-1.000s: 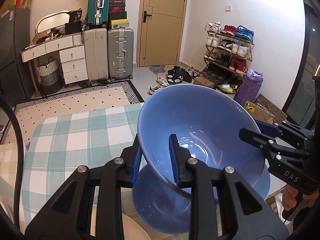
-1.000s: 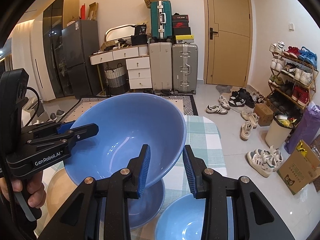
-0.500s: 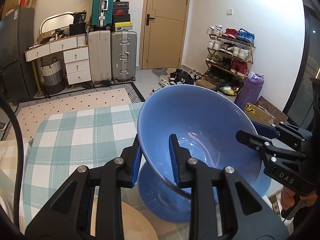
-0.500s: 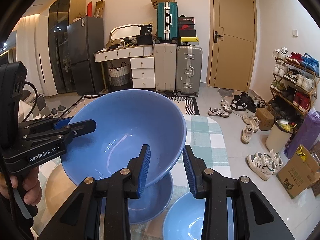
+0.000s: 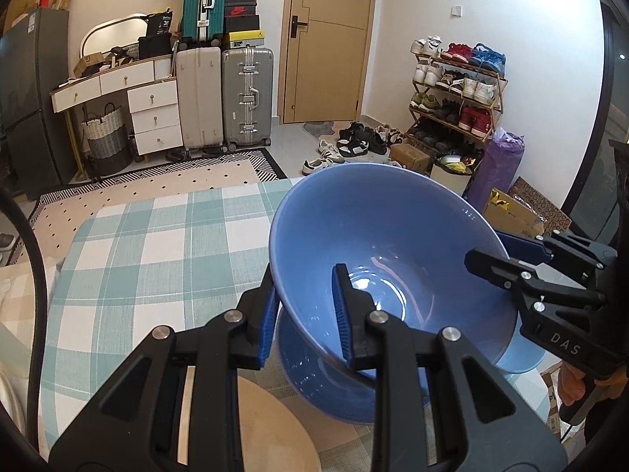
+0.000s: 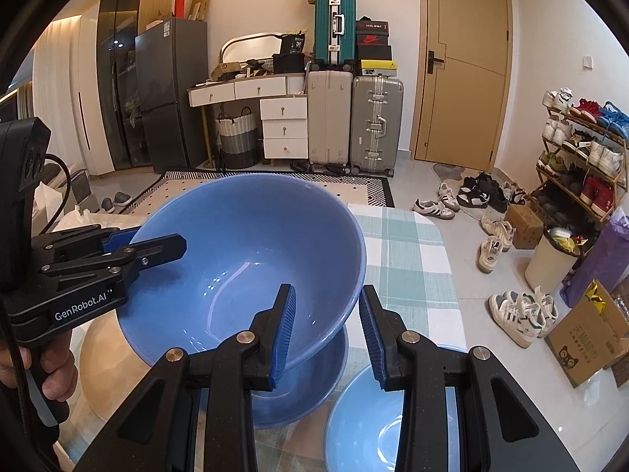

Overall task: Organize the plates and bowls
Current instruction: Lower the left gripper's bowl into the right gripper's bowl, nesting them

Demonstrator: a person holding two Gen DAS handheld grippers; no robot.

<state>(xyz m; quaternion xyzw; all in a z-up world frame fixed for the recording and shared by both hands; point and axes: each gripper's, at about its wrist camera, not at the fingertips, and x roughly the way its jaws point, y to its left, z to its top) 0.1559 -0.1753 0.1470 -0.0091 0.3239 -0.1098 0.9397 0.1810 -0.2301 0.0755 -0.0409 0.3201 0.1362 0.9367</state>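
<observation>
Gripping opposite sides of one large blue bowl [image 5: 377,244], two hand-held grippers hold it tilted above the table. The left gripper [image 5: 302,322] is clenched on the bowl's near-left rim, one blue pad inside the wall and one outside. The right gripper [image 6: 326,330] straddles the right rim, one pad against the inner wall; whether its outer pad presses the bowl cannot be told. In each wrist view the other gripper reaches in from the side, with a person's fingers [image 6: 55,369] curled round its handle.

Directly beneath the held bowl sits a second blue bowl [image 6: 298,385] on the green-and-white checked tablecloth [image 5: 149,251], its rim just under the raised bowl's base. To its right and nearer lies a pale blue bowl [image 6: 365,428]. To the left rests a round beige plate [image 5: 271,424], close beside the lower bowl.

The far half of the tablecloth is bare up to its rounded far edge. Beyond it lie a patterned rug [image 5: 165,181], suitcases [image 5: 224,98], a closed wooden door [image 5: 326,43] and a shoe rack [image 5: 456,90] on the right.
</observation>
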